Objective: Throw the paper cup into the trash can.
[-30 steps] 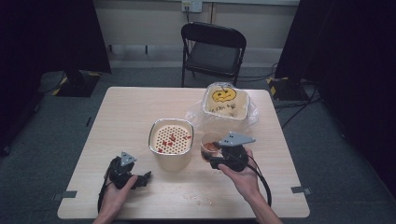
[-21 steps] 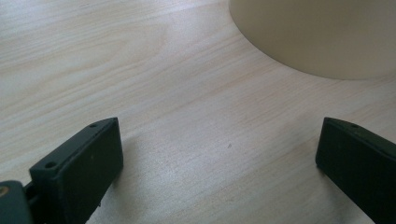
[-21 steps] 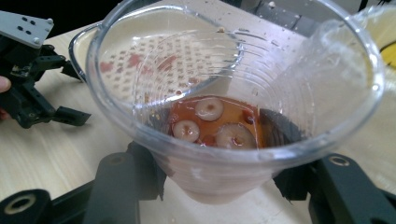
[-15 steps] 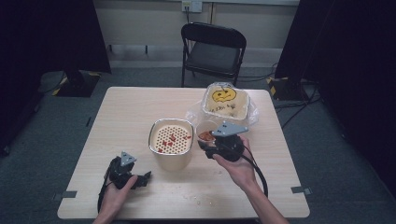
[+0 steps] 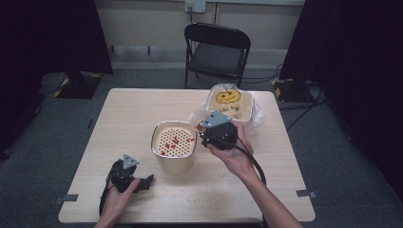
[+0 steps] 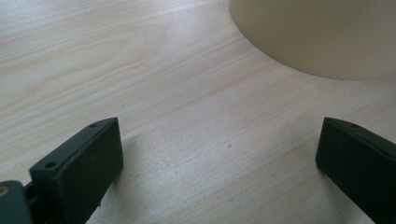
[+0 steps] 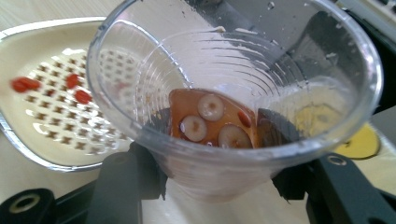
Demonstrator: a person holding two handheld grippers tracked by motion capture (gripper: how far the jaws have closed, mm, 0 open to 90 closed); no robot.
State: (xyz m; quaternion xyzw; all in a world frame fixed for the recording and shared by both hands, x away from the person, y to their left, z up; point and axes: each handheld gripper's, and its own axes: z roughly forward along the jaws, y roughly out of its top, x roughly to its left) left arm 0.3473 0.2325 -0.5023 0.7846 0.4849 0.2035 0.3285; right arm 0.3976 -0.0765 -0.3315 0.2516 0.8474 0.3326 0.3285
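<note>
Wooden tabletop; right gripper pinches clear cup of brown liquid beside perforated strainer tub mid-table; likely pouring step, next tip cup over it; left gripper spread, near front edge.

High view hangs above the near side, looking forward and down over the whole table to a folding chair. Left gripper view skims the wood up close. Right gripper view sits tight on a clear plastic cup. All share the cream strainer pot.
</note>
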